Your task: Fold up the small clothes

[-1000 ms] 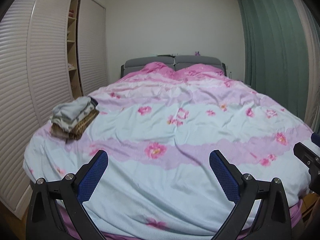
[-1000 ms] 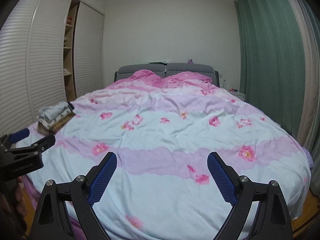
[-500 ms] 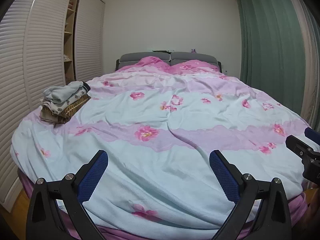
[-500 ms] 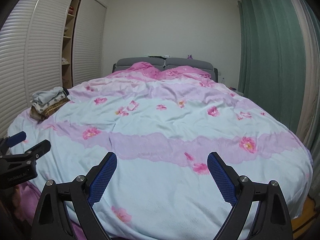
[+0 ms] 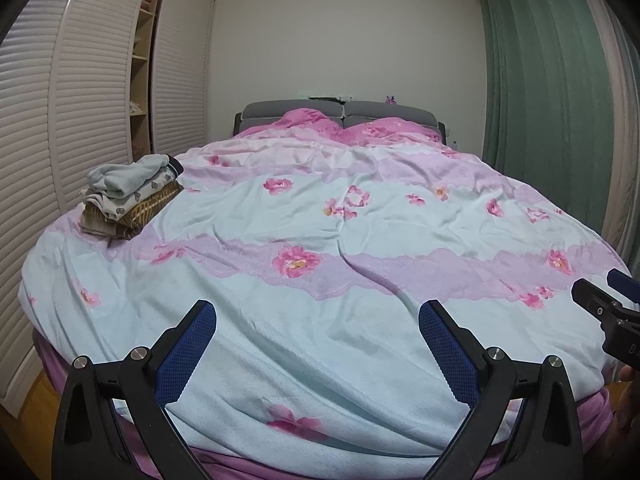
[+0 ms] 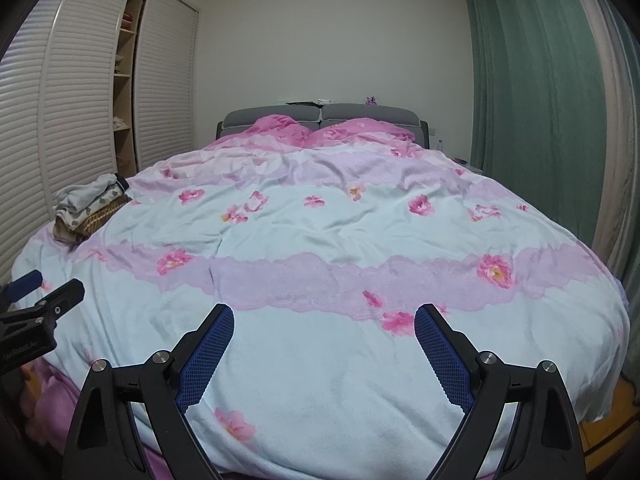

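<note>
We hold two black tongs with blue textured pads side by side over the foot of a bed spread with a pale blue and lilac floral quilt (image 5: 320,216); the left tongs (image 5: 318,350) and the right tongs (image 6: 324,350) both stand wide, gripping nothing. The small stack of folded clothes (image 5: 130,196), grey, patterned white and brown, lies on the quilt far ahead and to the left of both tongs, near a white louvred wardrobe (image 5: 88,92). A green curtain (image 6: 532,92) hangs far to the right.

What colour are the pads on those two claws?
Blue, with a fine mesh texture, on black arms. The left gripper view shows its pads best.
</note>
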### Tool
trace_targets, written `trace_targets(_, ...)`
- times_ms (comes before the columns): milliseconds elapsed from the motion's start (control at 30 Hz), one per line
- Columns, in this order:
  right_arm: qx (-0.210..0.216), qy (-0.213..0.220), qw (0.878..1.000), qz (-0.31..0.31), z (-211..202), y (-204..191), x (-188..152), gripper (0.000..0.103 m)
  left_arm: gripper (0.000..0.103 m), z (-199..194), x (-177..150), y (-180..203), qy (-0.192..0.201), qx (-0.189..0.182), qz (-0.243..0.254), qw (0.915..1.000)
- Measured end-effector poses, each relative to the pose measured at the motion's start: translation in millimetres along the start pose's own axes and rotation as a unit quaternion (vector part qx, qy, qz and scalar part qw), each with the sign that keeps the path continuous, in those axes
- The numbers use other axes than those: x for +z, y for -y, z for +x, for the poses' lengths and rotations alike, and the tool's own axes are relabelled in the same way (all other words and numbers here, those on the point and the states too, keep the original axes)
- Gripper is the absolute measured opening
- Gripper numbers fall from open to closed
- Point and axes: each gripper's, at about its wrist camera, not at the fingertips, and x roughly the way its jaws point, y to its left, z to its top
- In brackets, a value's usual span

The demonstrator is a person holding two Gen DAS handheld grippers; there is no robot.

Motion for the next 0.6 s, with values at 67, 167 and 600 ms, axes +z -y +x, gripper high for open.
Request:
trace_targets(67,0.000,-0.002,1.000,0.001,0.8,0.7,0.0,0.093,0.103,-0.7,0.1,-0.8,0.001,-0.001,-0.002,1.0000)
trace_targets(167,0.000,-0.003,1.000,0.001,1.1,1.5,0.1,0.093,0.103,-1.0,0.7,-2.2,0.000,-0.002,-0.007,1.0000)
trace_targets(600,0.001,-0.003,1.000,0.001,1.6,3.0,0.2,0.093,0.103,-1.7,2.0,-3.1,-0.001,-0.002,-0.009,1.0000)
